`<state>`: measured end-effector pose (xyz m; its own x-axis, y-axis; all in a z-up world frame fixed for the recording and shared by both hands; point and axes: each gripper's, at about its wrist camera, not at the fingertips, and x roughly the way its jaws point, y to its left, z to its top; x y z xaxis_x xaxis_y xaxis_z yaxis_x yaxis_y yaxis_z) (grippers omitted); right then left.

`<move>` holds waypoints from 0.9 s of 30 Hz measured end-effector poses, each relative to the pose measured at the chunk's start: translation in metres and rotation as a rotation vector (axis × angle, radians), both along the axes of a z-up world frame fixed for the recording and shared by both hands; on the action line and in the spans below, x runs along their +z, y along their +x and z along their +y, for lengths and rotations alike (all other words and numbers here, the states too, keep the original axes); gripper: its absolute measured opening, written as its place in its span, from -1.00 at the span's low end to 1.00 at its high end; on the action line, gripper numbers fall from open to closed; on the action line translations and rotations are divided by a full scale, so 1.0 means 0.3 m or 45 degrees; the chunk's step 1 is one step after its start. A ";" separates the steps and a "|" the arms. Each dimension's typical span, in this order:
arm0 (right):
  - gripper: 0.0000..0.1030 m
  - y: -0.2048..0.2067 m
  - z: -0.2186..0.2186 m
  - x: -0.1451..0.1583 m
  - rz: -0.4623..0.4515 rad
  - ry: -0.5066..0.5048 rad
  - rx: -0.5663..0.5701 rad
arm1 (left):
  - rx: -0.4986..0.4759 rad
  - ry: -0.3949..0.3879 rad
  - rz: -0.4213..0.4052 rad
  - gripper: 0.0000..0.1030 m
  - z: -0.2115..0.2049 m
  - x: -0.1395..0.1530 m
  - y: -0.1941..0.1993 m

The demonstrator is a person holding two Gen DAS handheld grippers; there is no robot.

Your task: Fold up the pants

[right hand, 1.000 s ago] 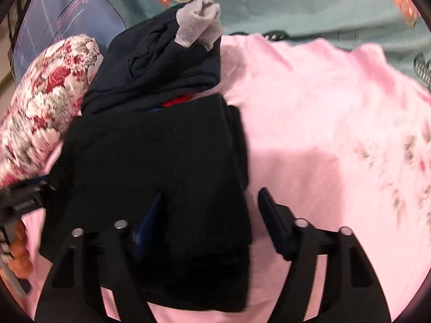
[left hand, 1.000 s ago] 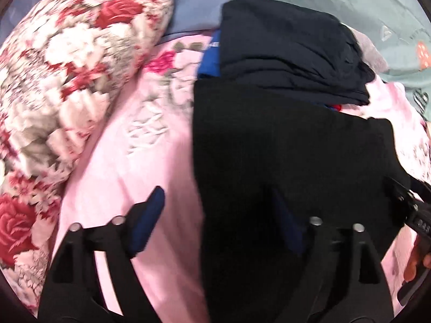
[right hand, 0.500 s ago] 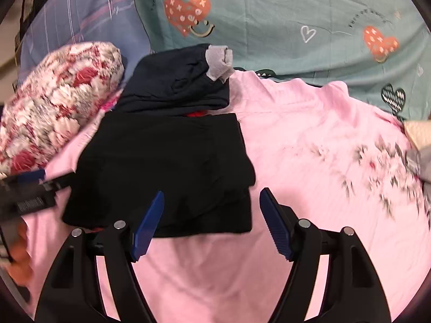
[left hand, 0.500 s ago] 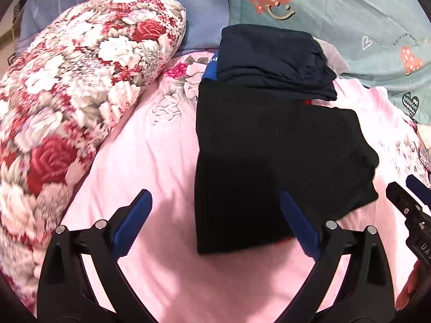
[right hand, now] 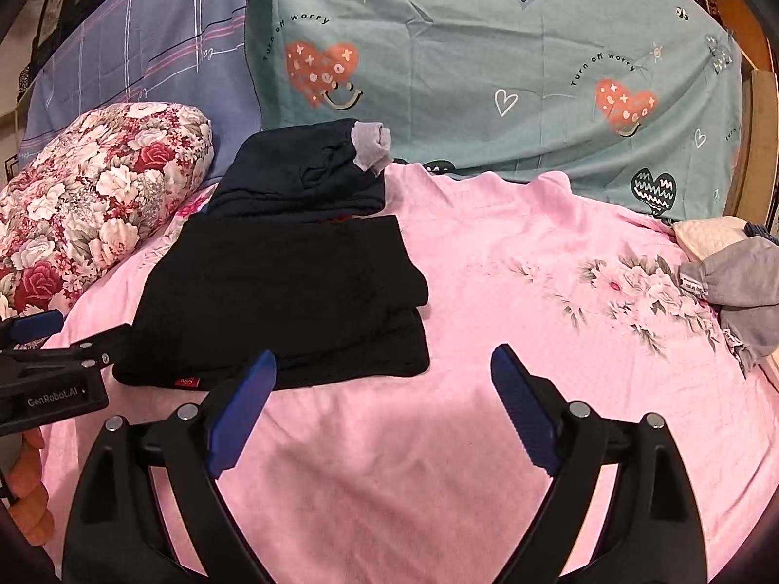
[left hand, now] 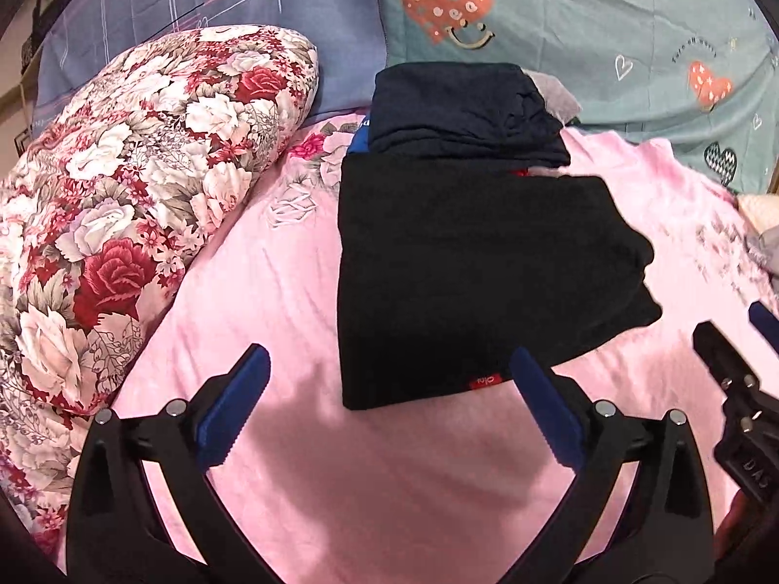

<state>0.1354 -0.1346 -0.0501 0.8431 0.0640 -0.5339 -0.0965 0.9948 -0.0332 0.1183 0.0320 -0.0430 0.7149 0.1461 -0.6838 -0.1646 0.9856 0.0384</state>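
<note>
The left gripper (left hand: 389, 409) and right gripper (right hand: 384, 404) hang wide open, holding nothing. Just ahead of them the black pants (left hand: 467, 272) lie folded flat on the pink sheet (right hand: 511, 292). Folding looks finished. Maybe next, tidy the edges.

This is a bedroom in a home. A big bed fills the middle of the frame, covered with a soft pink sheet (right hand: 487, 438) that has flowers on it. A flowery red and white pillow (right hand: 97, 185) lies at the left. Across the top hang a green cloth with hearts (right hand: 487, 73) and a blue striped cloth (right hand: 146, 63).
</note>
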 end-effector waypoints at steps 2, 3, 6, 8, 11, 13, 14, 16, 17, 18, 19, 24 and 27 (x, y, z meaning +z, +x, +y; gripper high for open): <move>0.75 -0.003 -0.001 0.000 -0.006 0.006 0.009 | -0.011 0.014 0.015 0.96 -0.010 -0.009 0.006; 0.75 -0.004 -0.001 -0.001 -0.005 0.009 0.014 | -0.018 0.017 0.024 0.96 -0.014 -0.015 0.007; 0.75 -0.012 0.002 -0.004 0.000 0.023 0.035 | -0.027 0.023 0.049 0.96 -0.022 -0.026 0.013; 0.75 -0.015 0.006 -0.004 0.001 0.027 0.043 | -0.027 0.025 0.053 0.96 -0.024 -0.029 0.014; 0.75 -0.025 0.019 -0.002 -0.015 0.002 0.052 | -0.016 0.027 0.054 0.96 -0.021 -0.030 0.014; 0.80 -0.030 0.025 -0.001 -0.020 -0.002 0.061 | -0.012 0.015 0.057 0.96 -0.017 -0.029 0.013; 0.86 -0.031 0.023 -0.003 -0.020 -0.001 0.064 | -0.013 0.012 0.057 0.96 -0.016 -0.030 0.012; 0.86 -0.034 0.024 -0.003 -0.021 0.009 0.070 | -0.016 0.010 0.060 0.96 -0.016 -0.031 0.012; 0.86 -0.034 0.025 -0.002 -0.020 0.009 0.072 | -0.016 0.013 0.060 0.96 -0.018 -0.031 0.011; 0.86 -0.033 0.027 -0.003 -0.022 0.007 0.073 | -0.016 0.016 0.059 0.96 -0.019 -0.031 0.011; 0.86 -0.034 0.028 -0.003 -0.022 0.006 0.072 | -0.015 0.021 0.057 0.96 -0.021 -0.031 0.010; 0.86 -0.034 0.031 -0.003 -0.026 -0.004 0.076 | -0.003 0.026 0.047 0.96 -0.020 -0.029 0.006; 0.89 -0.029 0.028 -0.007 -0.016 0.002 0.068 | 0.003 0.024 0.049 0.96 -0.015 -0.030 0.008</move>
